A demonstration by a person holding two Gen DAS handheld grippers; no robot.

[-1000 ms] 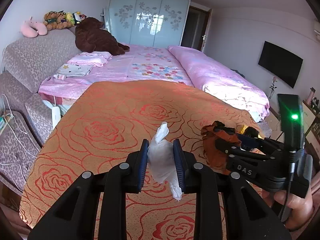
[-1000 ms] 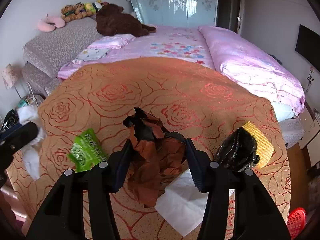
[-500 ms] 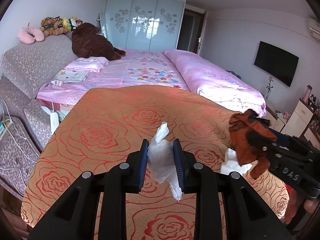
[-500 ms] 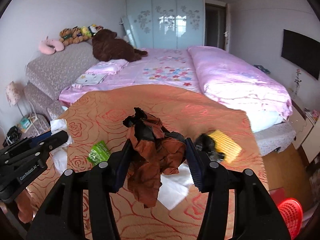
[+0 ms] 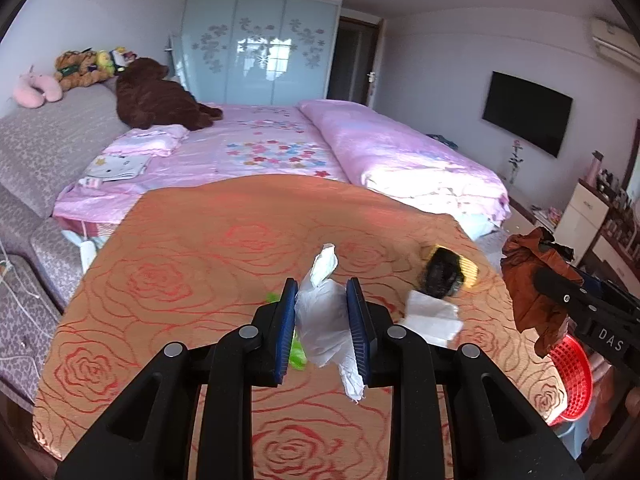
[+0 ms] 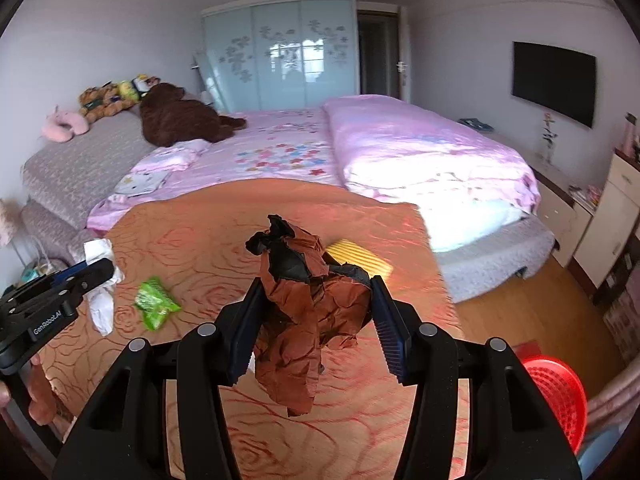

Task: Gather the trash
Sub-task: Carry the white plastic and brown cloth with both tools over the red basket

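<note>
Red basket [image 6: 554, 392] sits on the floor at my right; its inside I cannot make out. My left claw [image 5: 322, 320] pinches a white tissue [image 5: 322, 318]; my right claw [image 6: 316, 320] clamps brown paper [image 6: 308, 320], both above the rose-patterned surface [image 5: 180, 280].

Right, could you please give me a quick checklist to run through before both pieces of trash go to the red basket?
1. Left gripper shut on white tissue: ok.
2. Right gripper shut on brown paper wad: ok.
3. Red basket in view, at lower right beside the table: ok.
4. Room left in the basket: cannot tell.
5. Orange tablecloth cleared: not ok; green wrapper, flat white paper, black-and-yellow item remain.
</note>
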